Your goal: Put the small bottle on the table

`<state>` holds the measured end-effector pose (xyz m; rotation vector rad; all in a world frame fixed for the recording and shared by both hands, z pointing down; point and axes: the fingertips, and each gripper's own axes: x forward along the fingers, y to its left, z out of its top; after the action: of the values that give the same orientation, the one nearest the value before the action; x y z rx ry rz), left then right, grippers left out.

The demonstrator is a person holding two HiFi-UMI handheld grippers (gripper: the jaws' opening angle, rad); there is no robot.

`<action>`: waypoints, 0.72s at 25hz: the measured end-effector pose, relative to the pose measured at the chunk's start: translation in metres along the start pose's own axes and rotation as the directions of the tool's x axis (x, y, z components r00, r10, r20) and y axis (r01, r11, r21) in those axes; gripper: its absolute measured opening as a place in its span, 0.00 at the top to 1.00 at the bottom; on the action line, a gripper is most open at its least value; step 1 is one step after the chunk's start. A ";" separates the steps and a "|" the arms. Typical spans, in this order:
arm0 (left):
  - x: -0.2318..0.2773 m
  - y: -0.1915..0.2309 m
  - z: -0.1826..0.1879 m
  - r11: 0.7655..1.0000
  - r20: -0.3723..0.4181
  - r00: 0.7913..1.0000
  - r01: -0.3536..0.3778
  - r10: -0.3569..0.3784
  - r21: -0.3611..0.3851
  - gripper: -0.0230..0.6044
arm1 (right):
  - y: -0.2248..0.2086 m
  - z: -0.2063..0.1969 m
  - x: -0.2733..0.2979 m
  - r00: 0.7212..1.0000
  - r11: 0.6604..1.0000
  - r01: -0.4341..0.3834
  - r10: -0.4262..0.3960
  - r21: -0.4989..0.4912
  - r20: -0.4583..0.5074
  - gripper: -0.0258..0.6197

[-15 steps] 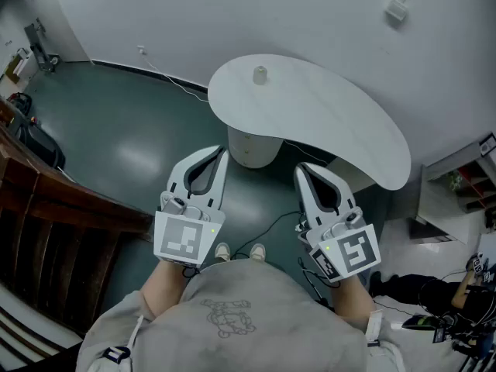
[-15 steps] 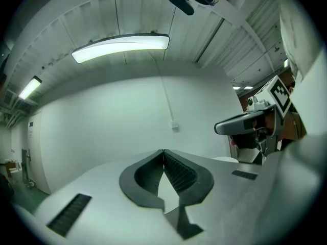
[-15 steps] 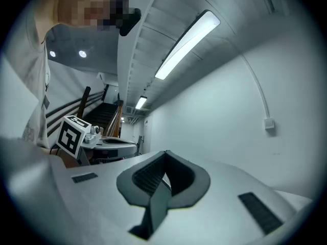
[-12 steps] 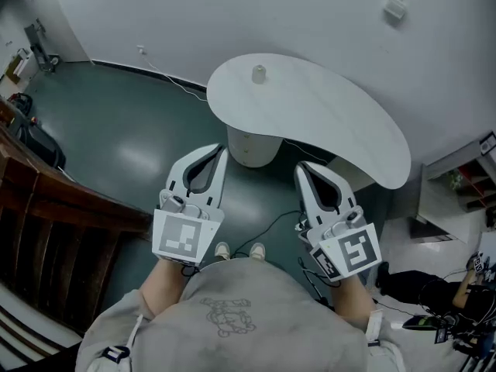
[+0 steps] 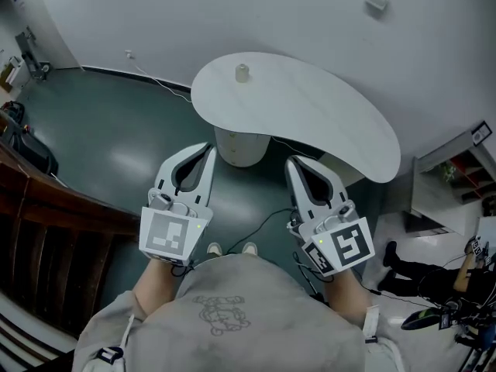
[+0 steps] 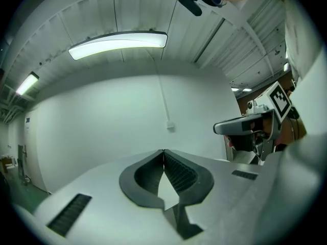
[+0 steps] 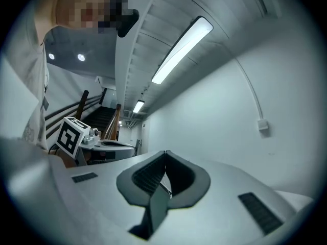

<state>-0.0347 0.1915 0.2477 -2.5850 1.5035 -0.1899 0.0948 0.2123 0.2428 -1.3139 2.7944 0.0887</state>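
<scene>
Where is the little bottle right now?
In the head view the bottle stands upright near the far left end of the table, beyond the left tongs and not touching them.

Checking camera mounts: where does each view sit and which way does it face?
Head view: on the person's head, steeply down at the table and bottle; shows left gripper, right gripper, chest, shoes.
Left gripper view: on the left gripper, along its shut jaws toward the wall; right gripper at right.
Right gripper view: on the right gripper, along its shut jaws toward the wall; left gripper at left.
Shared: both gripper views show the wall box.
</scene>
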 end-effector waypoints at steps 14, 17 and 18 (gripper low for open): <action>0.013 -0.033 -0.013 0.999 -0.040 0.998 -0.038 0.038 -0.014 0.93 | -0.041 -0.017 -0.030 0.999 0.998 0.022 -0.024 0.063 0.025 0.92; 0.016 -0.039 -0.016 0.999 -0.047 0.998 -0.042 0.041 -0.015 0.93 | -0.048 -0.020 -0.035 0.999 0.998 0.026 -0.027 0.065 0.023 0.92; 0.018 -0.040 -0.016 0.999 -0.048 0.998 -0.041 0.040 -0.016 0.93 | -0.050 -0.021 -0.036 0.999 0.998 0.025 -0.026 0.065 0.021 0.92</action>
<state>0.0056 0.1948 0.2716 -2.5780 1.5795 -0.2374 0.1558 0.2068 0.2652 -1.3258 2.7371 0.0107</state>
